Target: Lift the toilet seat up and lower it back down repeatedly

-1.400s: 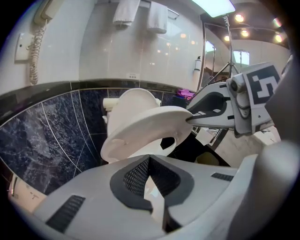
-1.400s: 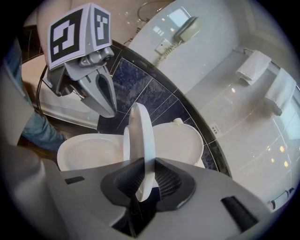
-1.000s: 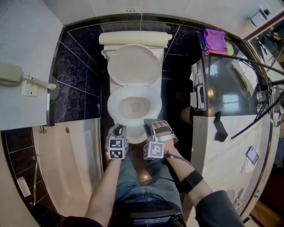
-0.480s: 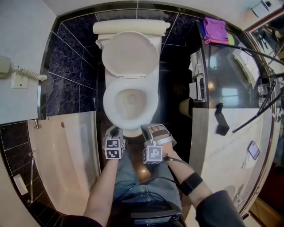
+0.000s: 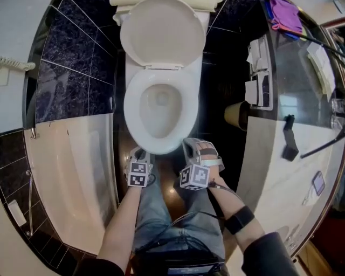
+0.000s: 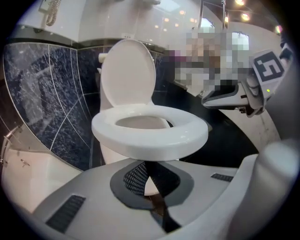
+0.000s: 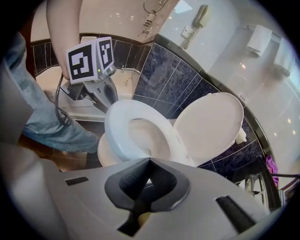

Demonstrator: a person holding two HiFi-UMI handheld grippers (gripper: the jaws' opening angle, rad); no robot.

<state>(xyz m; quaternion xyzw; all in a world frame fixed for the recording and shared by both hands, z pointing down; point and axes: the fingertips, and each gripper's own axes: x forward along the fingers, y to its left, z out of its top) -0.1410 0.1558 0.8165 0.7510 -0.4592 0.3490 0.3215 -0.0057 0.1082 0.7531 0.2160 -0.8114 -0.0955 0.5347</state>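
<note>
The white toilet seat [image 5: 133, 108] lies down on the bowl, and the lid [image 5: 156, 32] stands up against the tank. My left gripper [image 5: 139, 152] is at the front rim's left, jaws shut and empty. In the left gripper view its tips [image 6: 146, 163] meet just below the seat's front edge [image 6: 150, 136]. My right gripper [image 5: 188, 143] is at the front rim's right. Its jaws have just been closing, and they meet [image 7: 149, 161] with nothing between them, short of the seat [image 7: 117, 131]. Neither gripper touches the seat.
A bathtub [image 5: 70, 178] runs along the left. On the right a glass-topped counter [image 5: 291, 108] carries a purple cloth [image 5: 285, 16] and a phone [image 5: 319, 183]. A tan cup-shaped bin [image 5: 235, 114] stands beside the bowl. The person's jeans-clad legs [image 5: 161, 215] are below.
Both grippers have sunk lower at the front of the bowl, and the head view has tilted down with them. The seat and lid have not moved.
</note>
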